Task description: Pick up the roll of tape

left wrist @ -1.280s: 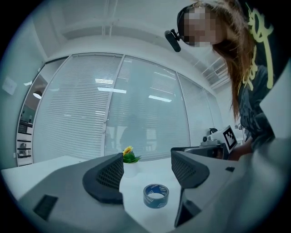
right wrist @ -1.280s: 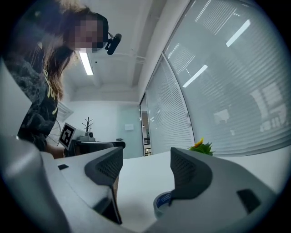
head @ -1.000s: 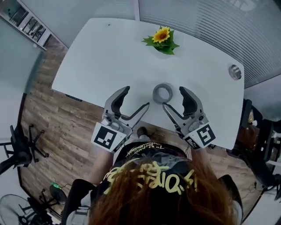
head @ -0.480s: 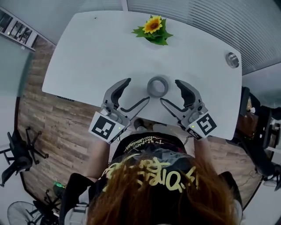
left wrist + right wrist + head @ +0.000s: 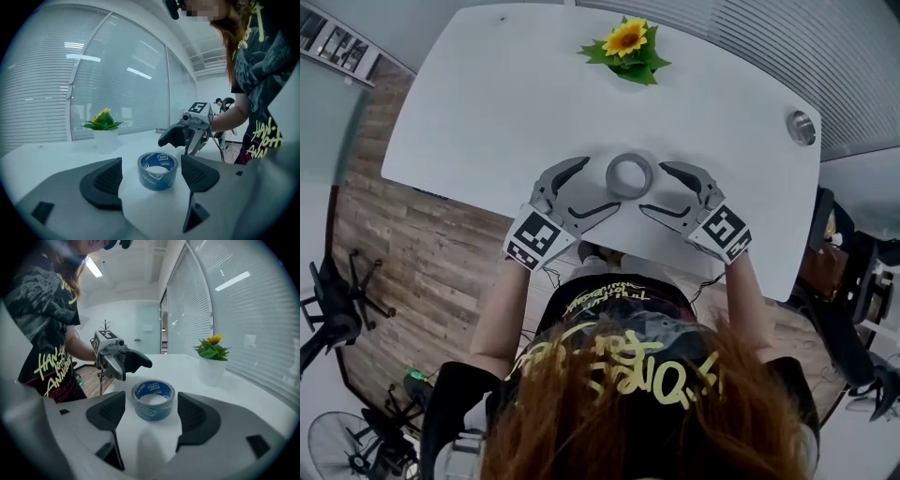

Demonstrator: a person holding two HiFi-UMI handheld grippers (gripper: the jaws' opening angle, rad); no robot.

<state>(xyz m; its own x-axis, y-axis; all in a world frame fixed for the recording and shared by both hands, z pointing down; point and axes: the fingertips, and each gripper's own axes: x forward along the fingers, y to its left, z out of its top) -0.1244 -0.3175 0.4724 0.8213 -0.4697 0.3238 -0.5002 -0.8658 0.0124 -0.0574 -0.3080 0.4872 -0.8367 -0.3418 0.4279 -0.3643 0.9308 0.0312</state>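
Note:
A roll of tape, grey with a blue printed inner face, lies flat on the white table near its front edge. My left gripper comes at the roll from the left and my right gripper from the right, low over the tabletop. Both are open, and their jaws have just been opening wider. In the left gripper view the tape sits just ahead of the pads, untouched, with the right gripper behind it. The right gripper view shows the tape likewise, with the left gripper beyond.
A potted sunflower stands at the table's far edge. A round metal grommet sits at the far right corner. Office chairs stand on the wooden floor to the left and right.
Both grippers have come down to the tabletop and closed in on the tape from either side. Their jaws stand wider apart than before. The tape has not moved.

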